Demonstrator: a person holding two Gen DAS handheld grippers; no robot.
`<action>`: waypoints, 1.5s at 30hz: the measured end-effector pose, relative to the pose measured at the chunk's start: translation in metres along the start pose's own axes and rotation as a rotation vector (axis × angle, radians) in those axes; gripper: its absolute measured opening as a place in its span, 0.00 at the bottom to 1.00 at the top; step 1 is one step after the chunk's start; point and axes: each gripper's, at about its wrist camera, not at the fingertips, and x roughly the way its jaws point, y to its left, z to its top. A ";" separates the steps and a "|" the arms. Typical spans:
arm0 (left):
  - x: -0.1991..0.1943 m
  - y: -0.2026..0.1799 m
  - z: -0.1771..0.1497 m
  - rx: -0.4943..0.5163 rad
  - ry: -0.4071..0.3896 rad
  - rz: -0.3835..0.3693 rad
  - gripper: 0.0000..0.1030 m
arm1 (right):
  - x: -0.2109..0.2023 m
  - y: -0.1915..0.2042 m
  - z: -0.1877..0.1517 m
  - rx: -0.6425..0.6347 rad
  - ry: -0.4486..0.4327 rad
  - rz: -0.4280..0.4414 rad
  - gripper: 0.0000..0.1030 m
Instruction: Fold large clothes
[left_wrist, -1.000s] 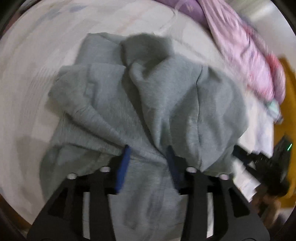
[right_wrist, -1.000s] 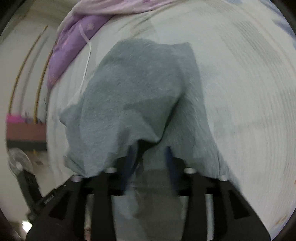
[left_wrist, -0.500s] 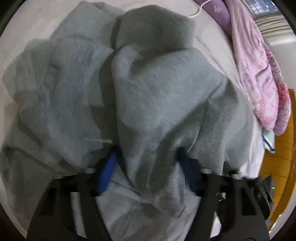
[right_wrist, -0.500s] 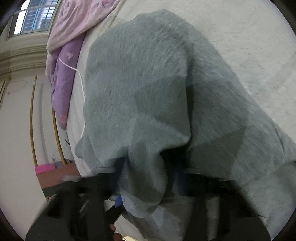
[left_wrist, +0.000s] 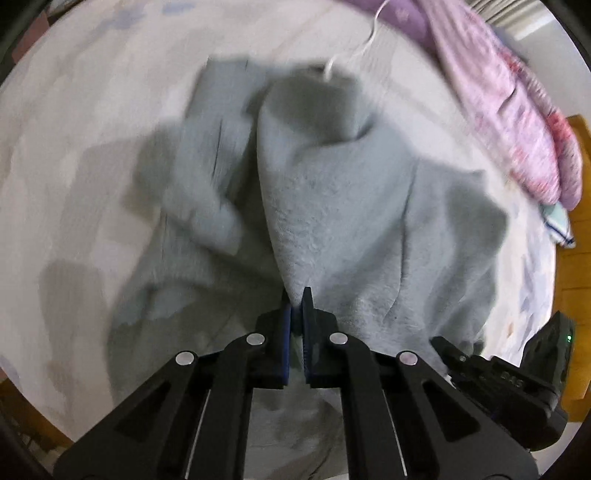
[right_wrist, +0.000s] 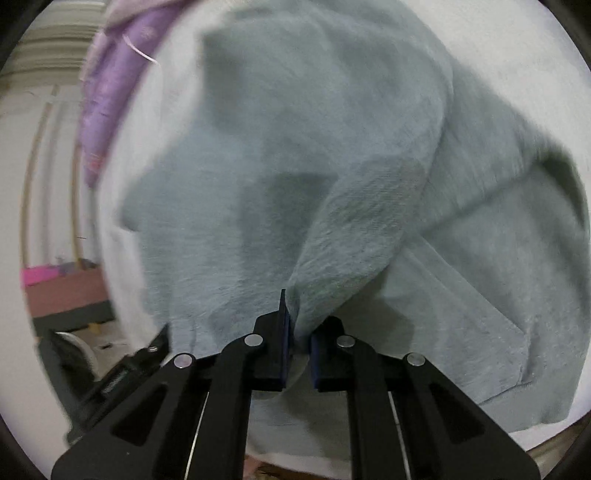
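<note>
A large grey fleece sweatshirt lies crumpled on a white bed sheet. My left gripper is shut on a fold of the sweatshirt and lifts it into a ridge. In the right wrist view the same sweatshirt fills most of the frame, with its hem and front pocket at the lower right. My right gripper is shut on a hanging fold of it. The right gripper's body shows at the lower right of the left wrist view.
A pink patterned quilt and a purple pillow lie along the bed's far side. A thin white cord runs to the sweatshirt's far edge. A wooden frame borders the bed on the right. A fan stands on the floor.
Both grippers have closed from open onto folds of the sweatshirt. They have pulled back and up, raising the cloth off the sheet.
</note>
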 end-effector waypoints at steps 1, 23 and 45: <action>0.010 0.000 -0.004 0.003 0.019 0.017 0.04 | 0.009 -0.008 -0.001 0.011 0.007 -0.014 0.08; -0.045 0.001 0.064 -0.018 -0.095 -0.031 0.40 | -0.090 0.033 0.068 -0.084 -0.185 -0.088 0.46; 0.064 -0.010 0.203 -0.166 0.029 -0.036 0.15 | -0.007 0.046 0.192 0.044 -0.088 0.008 0.14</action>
